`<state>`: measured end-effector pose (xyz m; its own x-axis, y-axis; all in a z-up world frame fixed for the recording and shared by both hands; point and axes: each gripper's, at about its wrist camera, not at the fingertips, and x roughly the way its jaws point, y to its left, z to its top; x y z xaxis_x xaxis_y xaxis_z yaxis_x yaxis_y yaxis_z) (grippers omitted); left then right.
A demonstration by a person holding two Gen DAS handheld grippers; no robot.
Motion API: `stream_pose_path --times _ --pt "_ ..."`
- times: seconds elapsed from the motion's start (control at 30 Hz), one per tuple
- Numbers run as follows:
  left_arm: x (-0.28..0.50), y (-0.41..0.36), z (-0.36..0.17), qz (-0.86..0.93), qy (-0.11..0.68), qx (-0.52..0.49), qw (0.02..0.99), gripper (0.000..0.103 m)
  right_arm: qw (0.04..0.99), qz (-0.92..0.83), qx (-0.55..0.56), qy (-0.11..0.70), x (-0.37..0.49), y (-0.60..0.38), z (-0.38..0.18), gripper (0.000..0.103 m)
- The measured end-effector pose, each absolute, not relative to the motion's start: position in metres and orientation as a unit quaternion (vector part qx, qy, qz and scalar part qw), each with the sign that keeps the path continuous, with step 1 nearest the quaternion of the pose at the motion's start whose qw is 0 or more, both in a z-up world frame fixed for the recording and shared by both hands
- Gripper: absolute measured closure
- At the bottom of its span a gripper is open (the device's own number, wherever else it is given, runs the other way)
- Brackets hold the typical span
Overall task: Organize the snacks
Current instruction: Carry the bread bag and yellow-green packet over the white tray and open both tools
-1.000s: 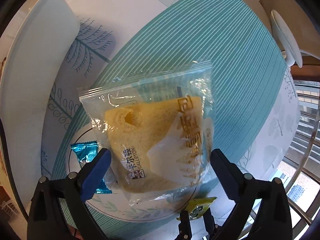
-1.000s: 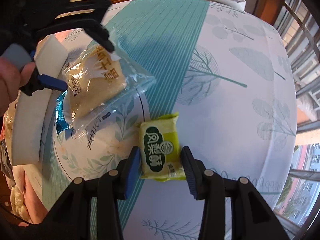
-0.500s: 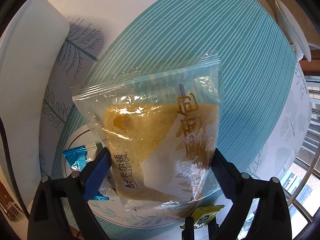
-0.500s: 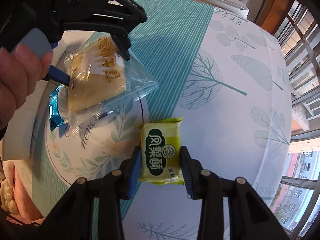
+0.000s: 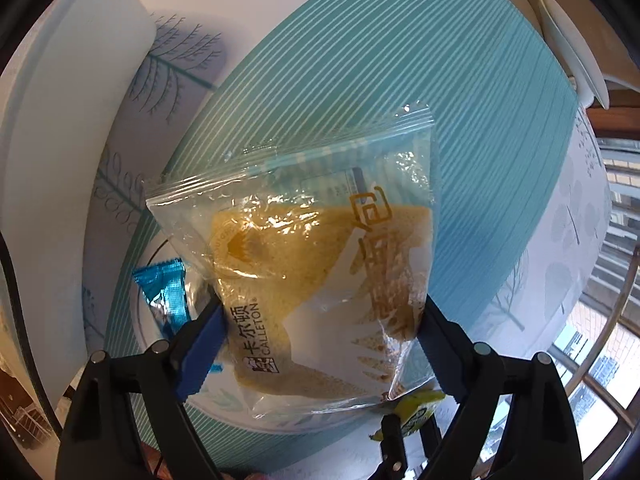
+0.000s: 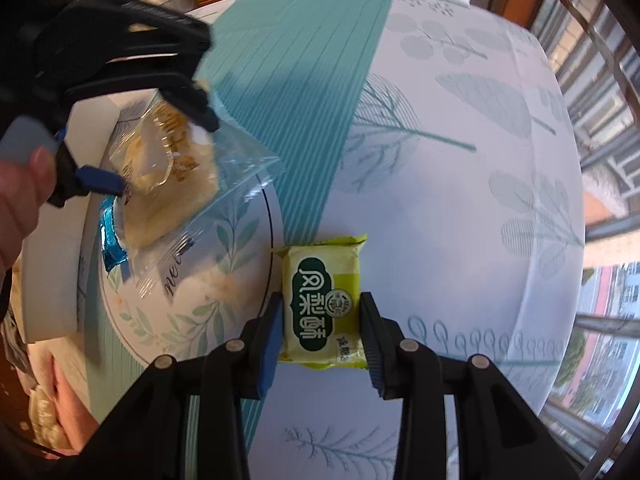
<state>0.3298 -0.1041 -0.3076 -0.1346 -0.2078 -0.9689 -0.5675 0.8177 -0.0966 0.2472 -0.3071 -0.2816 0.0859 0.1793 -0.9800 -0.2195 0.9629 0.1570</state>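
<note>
Snacks fill both our grippers: the left gripper [image 5: 320, 328] clamps a clear plastic bag of golden cake [image 5: 316, 280] above the round white leaf-printed plate [image 6: 192, 320], where a blue foil candy [image 5: 164, 288] lies. Our right gripper [image 6: 322, 320] pinches a small yellow-green pastry packet [image 6: 322, 300] just beside the plate's rim. We should lower the bag flat, beside the candy, before letting go.

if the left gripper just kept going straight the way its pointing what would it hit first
Apart from the bread packet already clamped in the left gripper, probably the teal-striped tablecloth ahead and below. Nothing else shows in that line, though depth is unclear.
</note>
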Motion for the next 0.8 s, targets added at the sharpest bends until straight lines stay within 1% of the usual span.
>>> stream_pose_path --times 0.23,0.4,0.53,0.8 --pt "0.315 -0.093 -0.273 0.109 0.733 -0.274 0.613 0.014 0.708 0.117 0.042 0.695 0.235 -0.326 -0.282 0.067" --pt "0.299 -0.083 -0.234 0.078 0.725 -0.262 0.632 0.014 0.69 0.106 0.092 0.71 0.219 -0.333 -0.277 0.067" --pt "0.284 -0.079 -0.208 0.057 0.712 -0.24 0.657 0.014 0.683 0.1 0.11 0.715 0.208 -0.331 -0.271 0.066" --pt "0.238 -0.052 -0.153 0.017 0.676 -0.202 0.709 0.014 0.662 0.111 0.143 0.727 0.178 -0.295 -0.252 0.066"
